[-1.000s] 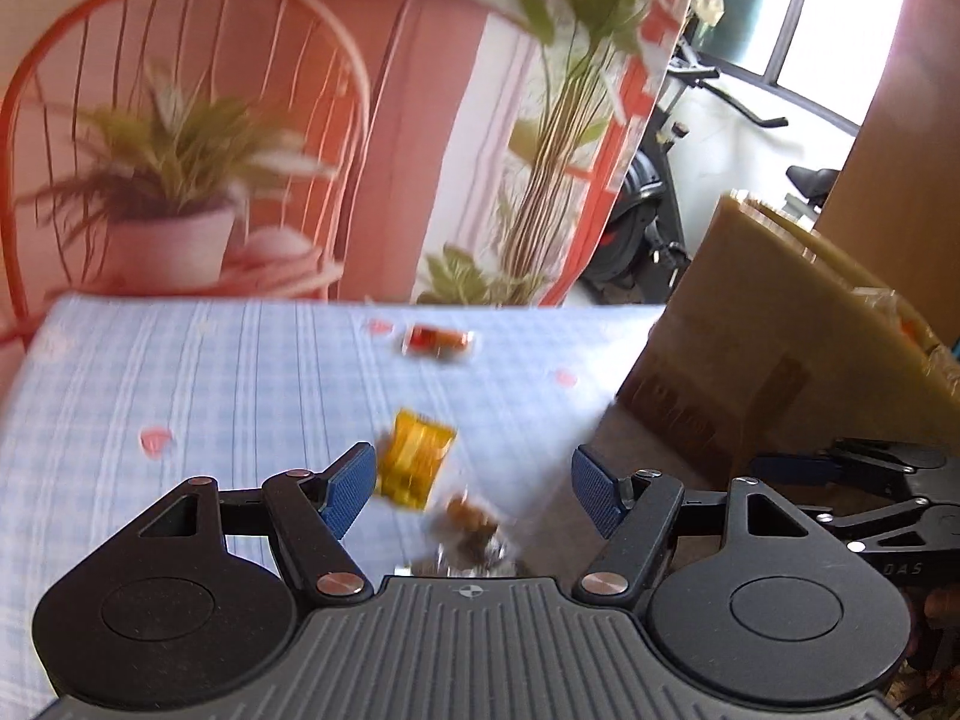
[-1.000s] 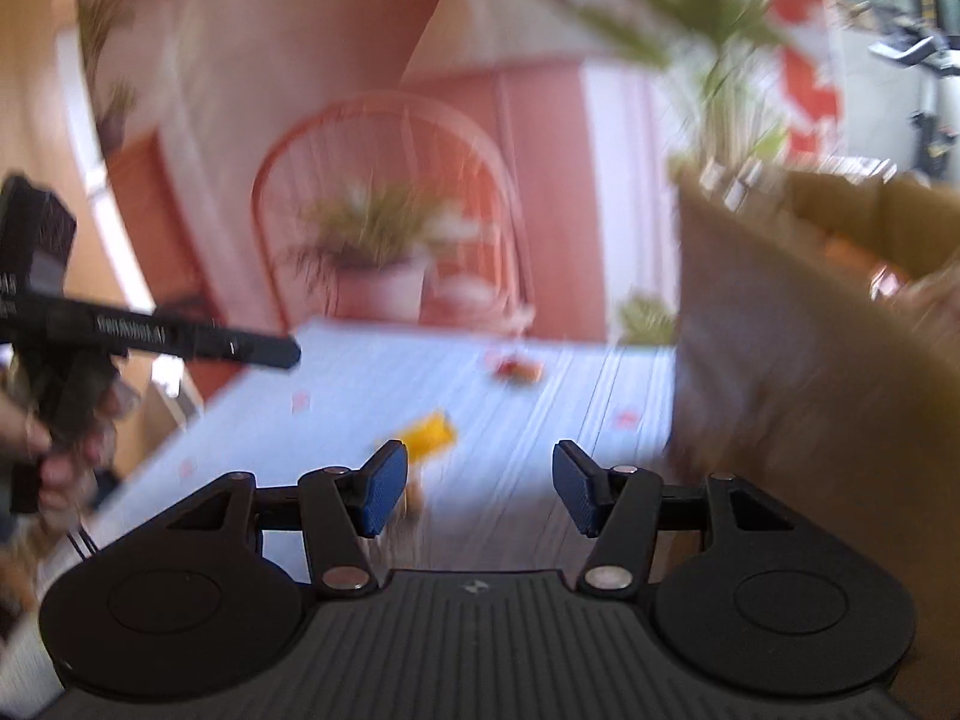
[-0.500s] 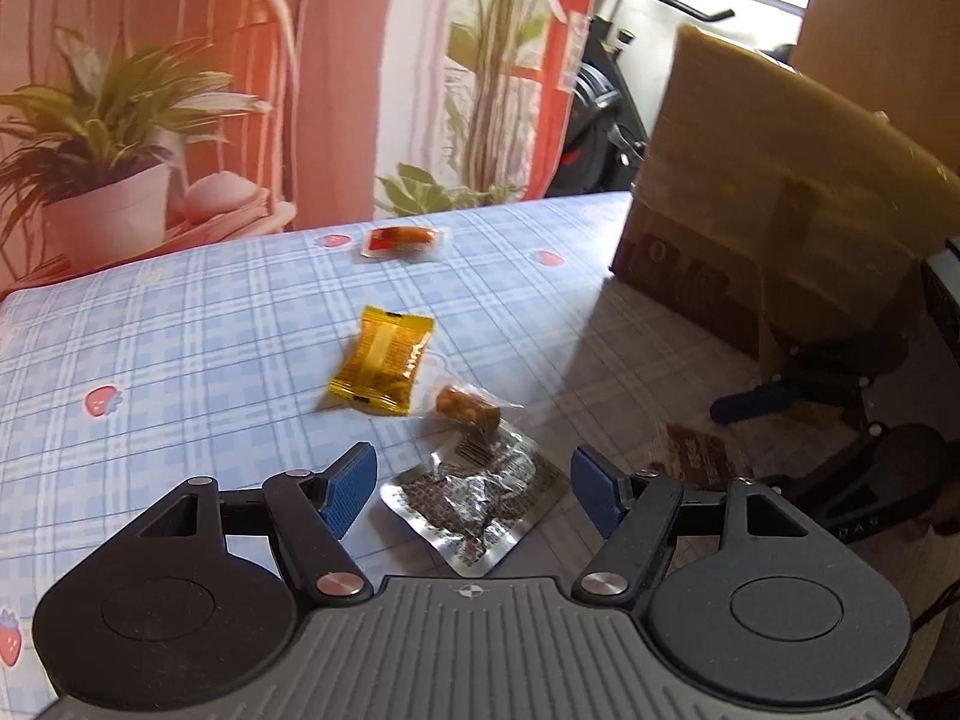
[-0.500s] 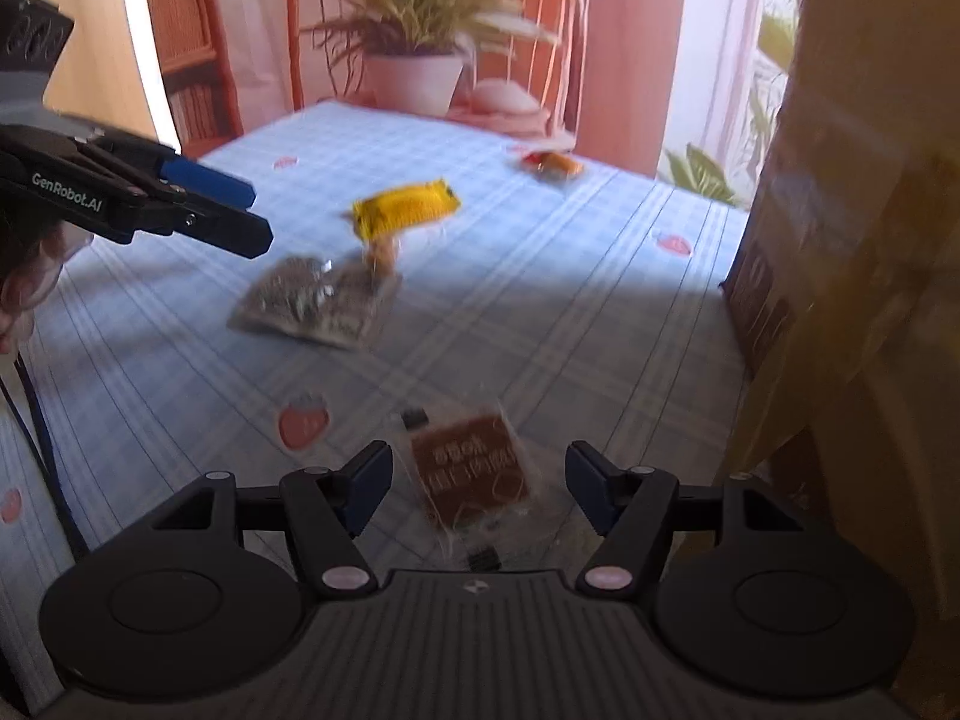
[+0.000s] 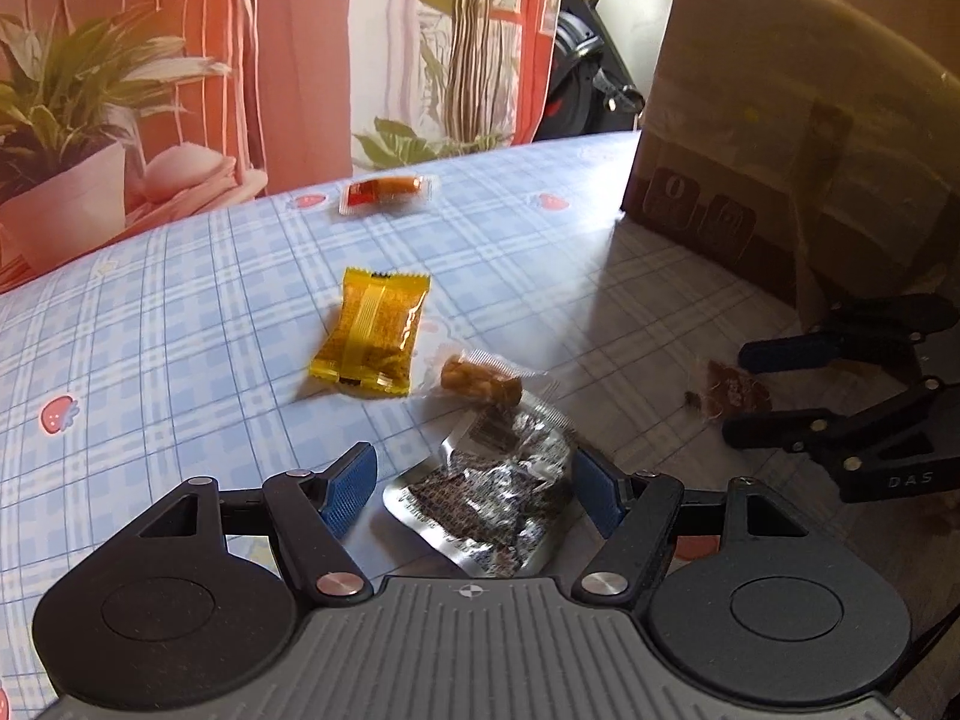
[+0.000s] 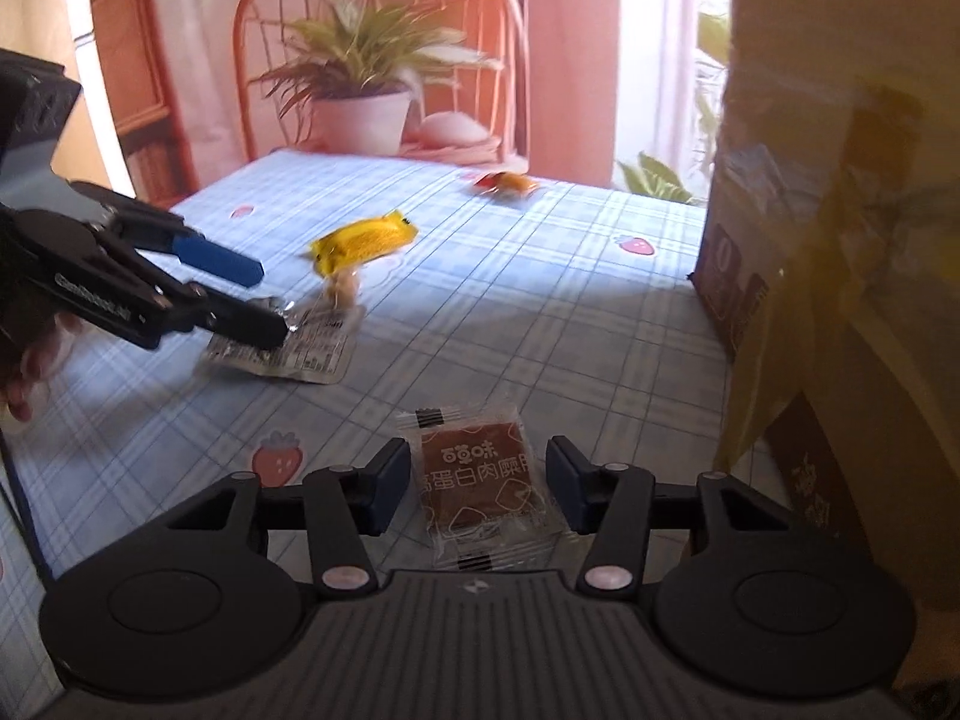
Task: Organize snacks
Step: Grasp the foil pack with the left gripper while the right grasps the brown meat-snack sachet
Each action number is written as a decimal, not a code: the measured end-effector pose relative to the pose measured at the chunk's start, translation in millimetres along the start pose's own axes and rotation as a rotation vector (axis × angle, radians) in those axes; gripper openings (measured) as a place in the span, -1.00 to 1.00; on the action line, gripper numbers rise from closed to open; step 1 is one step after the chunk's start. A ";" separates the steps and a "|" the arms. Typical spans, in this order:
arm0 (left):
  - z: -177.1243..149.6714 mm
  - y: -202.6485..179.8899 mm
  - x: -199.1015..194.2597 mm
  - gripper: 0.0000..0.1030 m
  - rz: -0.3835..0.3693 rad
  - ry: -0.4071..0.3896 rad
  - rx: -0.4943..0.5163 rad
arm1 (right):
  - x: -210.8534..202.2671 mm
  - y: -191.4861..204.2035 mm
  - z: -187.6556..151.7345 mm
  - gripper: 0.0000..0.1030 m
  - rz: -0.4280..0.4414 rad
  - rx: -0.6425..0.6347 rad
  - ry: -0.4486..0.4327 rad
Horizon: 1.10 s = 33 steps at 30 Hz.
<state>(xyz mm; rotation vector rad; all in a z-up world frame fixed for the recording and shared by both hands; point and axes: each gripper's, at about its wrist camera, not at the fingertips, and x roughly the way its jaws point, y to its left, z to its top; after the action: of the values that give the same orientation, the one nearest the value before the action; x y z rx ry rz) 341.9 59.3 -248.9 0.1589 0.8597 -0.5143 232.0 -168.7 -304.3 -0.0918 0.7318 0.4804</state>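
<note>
Snacks lie between both my wide-open, empty grippers: the crinkled silver foil packet [image 5: 486,498] sits between my left gripper's [image 5: 474,492] fingers, long axis pointing forward-right, and the square brown clear-wrapped packet [image 6: 477,486] between my right gripper's [image 6: 478,483].

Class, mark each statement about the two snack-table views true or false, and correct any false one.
1. The left gripper has its jaws open around the silver packet. True.
2. The right gripper is shut on the brown packet. False: its jaws stand open either side of it.
3. The yellow packet lies inside the cardboard box. False: it lies on the tablecloth.
4. The red-orange packet lies farthest from the left gripper. True.
</note>
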 end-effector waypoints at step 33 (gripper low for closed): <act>-11.9 -44.7 -6.3 0.60 0.110 -0.020 -0.001 | -0.2 4.9 -6.6 0.04 -0.018 -0.019 -0.033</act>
<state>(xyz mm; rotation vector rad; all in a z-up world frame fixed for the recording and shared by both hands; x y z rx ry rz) 308.3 26.8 -248.7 0.1985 0.8267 -0.4118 225.6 -166.0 -308.6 -0.1081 0.6937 0.4711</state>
